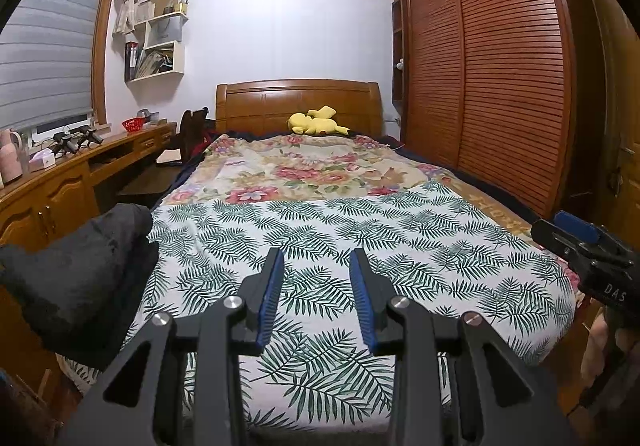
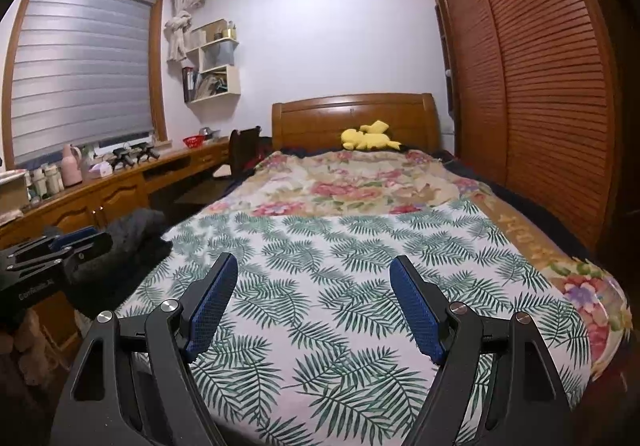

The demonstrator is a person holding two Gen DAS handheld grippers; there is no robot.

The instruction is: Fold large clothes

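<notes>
The left tongs [image 1: 316,266] fill the bottom of the left wrist view, their blue-padded fingers [image 1: 272,298] standing narrowly apart with nothing between them, only the leaf-print sheet [image 1: 360,246] showing through the gap. In the right wrist view the right tongs [image 2: 314,278] sit at the bottom of the frame with the jaws spread wide, also empty, over the same sheet. Each pair shows at the edge of the other's view: the right one at the right edge of the left view, the left one at the left edge of the right view.

The dark garment [image 1: 80,274] lies bunched in a heap at the lower left of the left view, resting on the left edge of the bed [image 1: 298,102] just beside the leaf-print sheet; in the right view it is at middle left, just behind the left tongs. Neither pair of tongs touches it.

Beyond the leaf-print sheet, in the middle of both frames, a floral quilt [image 1: 296,166] covers the upper half of the bed. A yellow plush toy [image 1: 316,122] lies against the wooden headboard. A long wooden desk [image 1: 60,182] runs along the left side under a window with a grey blind [image 1: 44,58], carrying a red basket [image 1: 133,125] and a pink flask [image 2: 72,166]. White wall shelves [image 1: 160,42] hang at upper left, and a louvred wardrobe [image 1: 500,66] fills the right.
</notes>
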